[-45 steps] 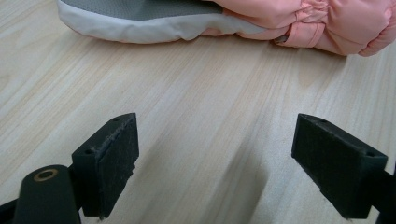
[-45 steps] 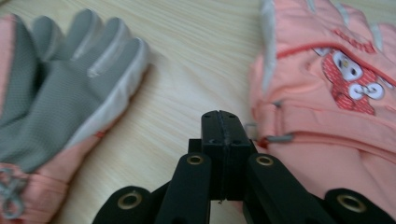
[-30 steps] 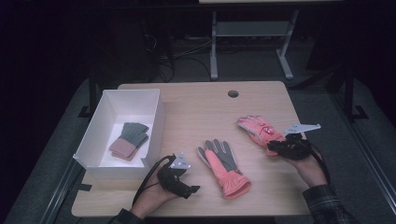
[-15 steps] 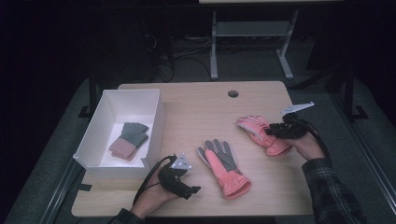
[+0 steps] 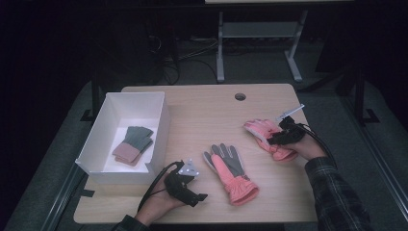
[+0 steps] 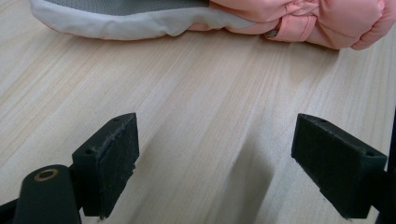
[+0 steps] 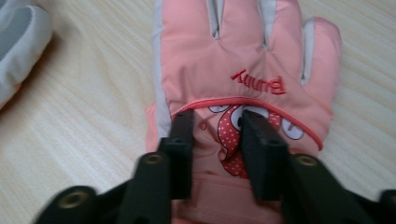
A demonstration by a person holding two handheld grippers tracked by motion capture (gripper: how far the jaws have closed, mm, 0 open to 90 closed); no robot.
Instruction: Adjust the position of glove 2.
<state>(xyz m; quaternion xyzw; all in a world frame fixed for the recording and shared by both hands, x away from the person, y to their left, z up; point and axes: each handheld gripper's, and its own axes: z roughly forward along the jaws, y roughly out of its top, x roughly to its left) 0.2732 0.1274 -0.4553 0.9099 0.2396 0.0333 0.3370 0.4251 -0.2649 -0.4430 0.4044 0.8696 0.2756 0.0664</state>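
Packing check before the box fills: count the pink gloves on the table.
2. One pink glove lies palm-up mid-table, near the left gripper. The other glove lies at the right, with the right gripper pinching its back. More could be hidden in the white box.

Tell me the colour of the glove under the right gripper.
Pink glove with red lettering; clearest in the right gripper view.

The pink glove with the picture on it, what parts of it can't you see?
- Printed picture on the pink glove: right gripper view, the black jaws of the right gripper cover its sides.
- Cuff: right gripper view, cut off by the bottom edge.
- Palm side: face down on the table.
- High view: print too small to make out.
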